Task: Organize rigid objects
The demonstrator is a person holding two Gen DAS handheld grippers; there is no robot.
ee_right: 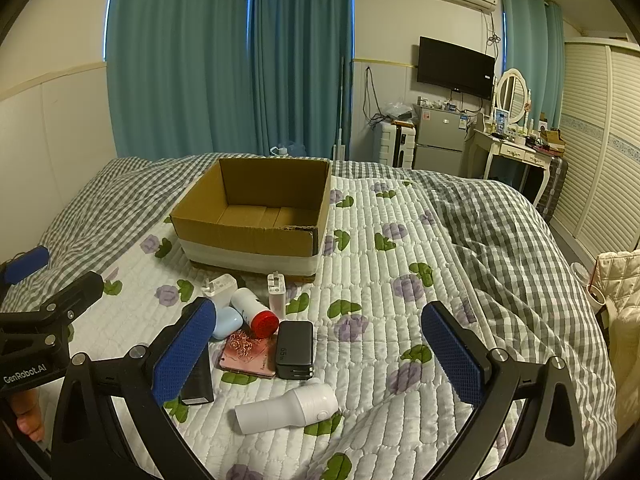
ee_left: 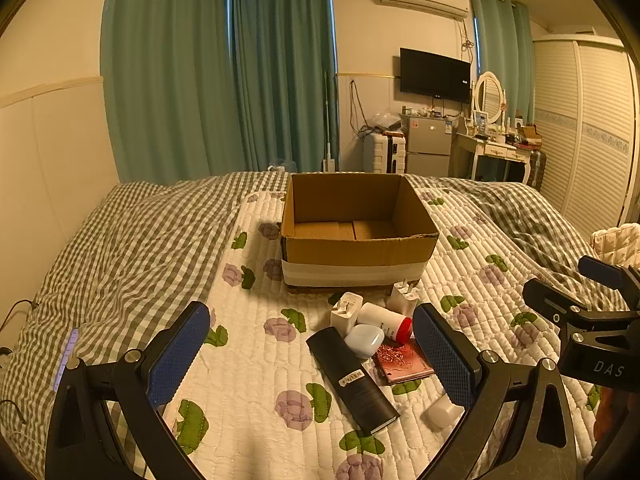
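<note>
I hold both grippers low over the bed, near its front edge. The left gripper is released, pads wide apart, nothing between them; the right gripper is likewise spread wide and empty. The box sits open-topped on the floral quilt, past the clutter, its inside bare, its near wall facing me. The objects lie clustered just before that wall. The black case lies flat, long axis running diagonally from upper left to lower right in the left view. The white bottle lies on its side, red cap pointing toward me. Two white chargers sit closest to the box, prongs toward it. The black 65W brick lies flat, prongs toward me, touching the pink booklet. The pale blue case rests between the black case and the bottle. The white cylinder lies apart, nearest me, long axis left-right. Open quilt lies right of the pile; rumpled gingham cover rises farther right.
</note>
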